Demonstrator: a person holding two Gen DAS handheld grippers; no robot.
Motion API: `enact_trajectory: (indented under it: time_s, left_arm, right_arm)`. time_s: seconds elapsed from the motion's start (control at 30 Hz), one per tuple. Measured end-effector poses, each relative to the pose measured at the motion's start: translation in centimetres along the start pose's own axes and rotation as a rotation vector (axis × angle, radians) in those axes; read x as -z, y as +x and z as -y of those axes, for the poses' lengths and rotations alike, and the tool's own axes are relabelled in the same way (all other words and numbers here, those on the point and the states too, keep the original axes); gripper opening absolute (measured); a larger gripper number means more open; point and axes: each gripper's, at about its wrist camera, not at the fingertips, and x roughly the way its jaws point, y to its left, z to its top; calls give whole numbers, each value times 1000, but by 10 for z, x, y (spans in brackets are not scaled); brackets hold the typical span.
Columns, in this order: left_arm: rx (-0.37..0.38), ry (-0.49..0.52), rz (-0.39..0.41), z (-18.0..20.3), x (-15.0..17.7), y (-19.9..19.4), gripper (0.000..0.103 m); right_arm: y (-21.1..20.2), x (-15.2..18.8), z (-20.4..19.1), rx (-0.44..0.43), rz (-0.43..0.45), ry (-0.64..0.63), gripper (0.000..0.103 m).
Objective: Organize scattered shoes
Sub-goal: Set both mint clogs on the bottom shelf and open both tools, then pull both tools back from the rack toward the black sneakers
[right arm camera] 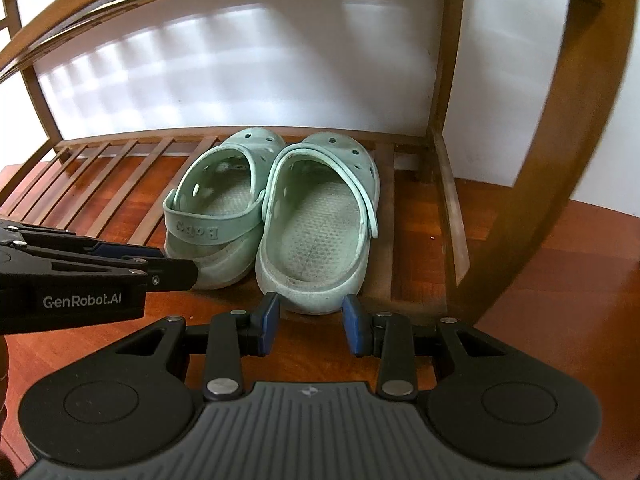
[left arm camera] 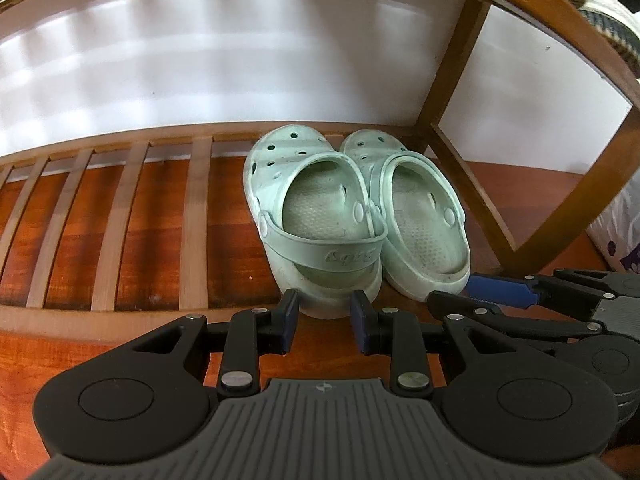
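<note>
Two mint-green clogs, left clog (left arm camera: 316, 216) and right clog (left arm camera: 416, 216), sit upright side by side, touching, toes toward the wall, on the rack's slatted bottom shelf (left arm camera: 120, 224).

"GenRobot.AI" on left gripper (right arm camera: 176, 270), possibly "Bobs" on clog strap (right arm camera: 200, 232)

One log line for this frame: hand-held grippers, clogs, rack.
left hand-held gripper open at left clog heel | right hand-held gripper open at right clog heel | pair on rack

left tool (left arm camera: 325, 322): jaws parted, level, pointing forward | right tool (right arm camera: 310, 324): jaws parted, level, pointing forward | the two side by side, close
</note>
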Motion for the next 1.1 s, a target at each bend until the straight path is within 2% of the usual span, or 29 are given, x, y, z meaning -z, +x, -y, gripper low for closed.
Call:
enact_trajectory:
  time_s: [0.33, 0.5, 0.8, 1.1]
  left_arm:
    - [28, -11, -11, 6, 6, -13, 32]
    - [32, -14, -7, 12, 13, -32, 38]
    - [24, -35, 12, 11, 29, -78, 46]
    - [10, -62, 21, 8, 53, -123, 57]
  right_arm:
    - [-11, -3, -2, -23, -3, 17, 40]
    - [-28, -2, -5, -33, 0, 29, 40]
    - [-77, 13, -14, -46, 21, 47, 50]
    - [-123, 30, -28, -74, 22, 41, 67]
